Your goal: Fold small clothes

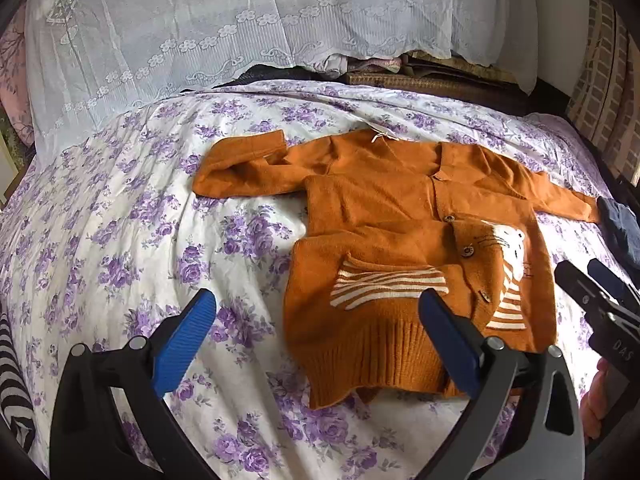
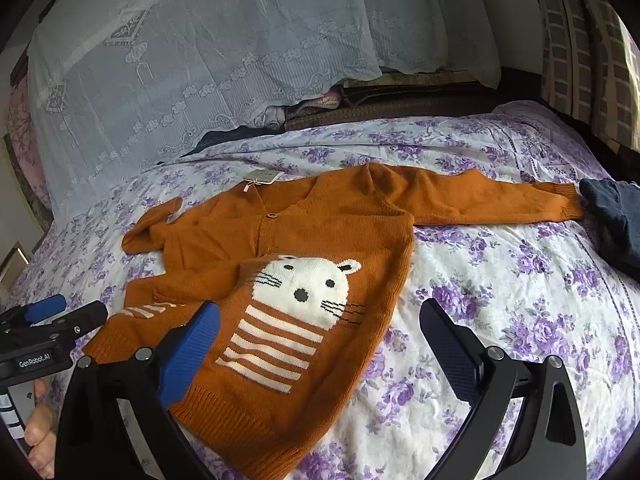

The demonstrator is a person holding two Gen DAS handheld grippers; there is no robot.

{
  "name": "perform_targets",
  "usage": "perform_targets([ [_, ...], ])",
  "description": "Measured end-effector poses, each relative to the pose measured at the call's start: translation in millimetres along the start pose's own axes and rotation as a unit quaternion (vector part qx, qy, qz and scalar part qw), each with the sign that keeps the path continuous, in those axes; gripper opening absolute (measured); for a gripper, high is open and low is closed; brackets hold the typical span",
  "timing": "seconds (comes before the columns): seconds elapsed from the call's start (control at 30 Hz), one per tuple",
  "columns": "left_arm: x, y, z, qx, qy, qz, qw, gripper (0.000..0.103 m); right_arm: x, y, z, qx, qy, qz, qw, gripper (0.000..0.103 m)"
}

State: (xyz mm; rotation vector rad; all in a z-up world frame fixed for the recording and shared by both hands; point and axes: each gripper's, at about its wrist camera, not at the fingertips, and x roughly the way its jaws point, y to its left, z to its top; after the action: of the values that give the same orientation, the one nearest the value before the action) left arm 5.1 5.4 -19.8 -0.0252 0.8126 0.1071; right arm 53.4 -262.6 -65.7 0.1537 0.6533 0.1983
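The cardigan (image 2: 304, 280) is spread front-up on the bedsheet (image 2: 500, 300), one sleeve bunched, the other stretched toward a dark garment (image 2: 616, 220); a single knit layer could be pinched and the front dragged askew; the left gripper (image 1: 316, 320) and right gripper (image 2: 320, 332) are held wide apart, empty, angled down above the hem.

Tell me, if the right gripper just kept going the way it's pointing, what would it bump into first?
Probably the orange cardigan. The right gripper is open and points down at the sweater's side edge by the knitted cat, so it might instead meet the flowery bedsheet right beside it. Depth is hard to judge.
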Motion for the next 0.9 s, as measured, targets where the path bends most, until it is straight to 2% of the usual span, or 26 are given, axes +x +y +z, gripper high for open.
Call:
perform_targets([
  [0.9, 1.5, 5.0, -4.1, -0.002, 0.002, 0.008, 1.0, 0.099, 1.7, -8.7, -1.9, 0.017, -0.005, 0.001, 1.0, 0.1],
])
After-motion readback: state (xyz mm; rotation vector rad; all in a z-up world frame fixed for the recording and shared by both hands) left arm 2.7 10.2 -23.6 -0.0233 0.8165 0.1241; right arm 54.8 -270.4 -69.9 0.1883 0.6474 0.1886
